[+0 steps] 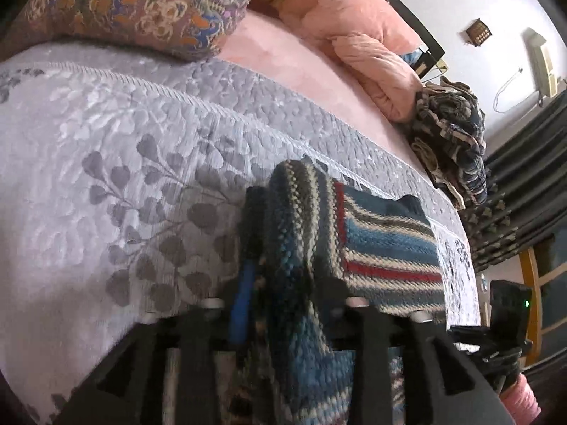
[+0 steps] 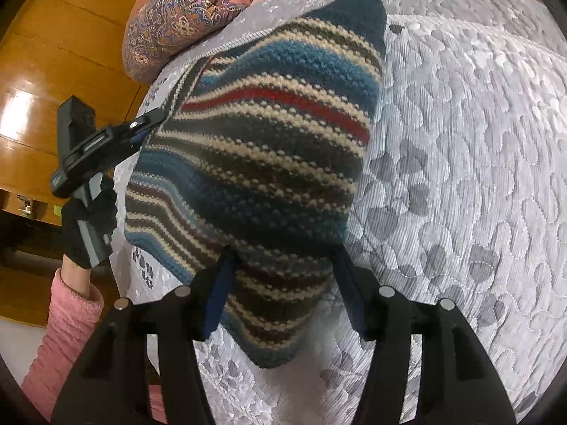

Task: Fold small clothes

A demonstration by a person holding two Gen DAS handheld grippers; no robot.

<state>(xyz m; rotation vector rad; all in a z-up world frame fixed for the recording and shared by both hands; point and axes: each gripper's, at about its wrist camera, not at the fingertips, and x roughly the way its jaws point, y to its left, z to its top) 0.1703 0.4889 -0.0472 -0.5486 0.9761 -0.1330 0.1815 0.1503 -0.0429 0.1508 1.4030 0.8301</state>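
Note:
A striped knit garment (image 2: 269,134) in blue, beige, red and dark bands lies partly raised over the grey leaf-patterned bedspread (image 2: 460,177). In the left wrist view, the same knit (image 1: 386,244) bunches up between the fingers of my left gripper (image 1: 287,248), which is shut on its edge. The right wrist view shows that left gripper (image 2: 156,117) pinching the knit's left border. My right gripper (image 2: 283,258) has its jaws wide apart, with the knit's near corner between them. The cloth hides its fingertips.
A paisley pillow (image 1: 141,3) and a pink quilt (image 1: 354,35) lie at the head of the bed. Dark checked clothes (image 1: 450,141) are piled at the bed's far right edge beside dark curtains (image 1: 524,184). A gloved hand (image 2: 85,233) with a pink sleeve (image 2: 67,326) holds the left gripper, in front of wooden panelling (image 2: 53,71).

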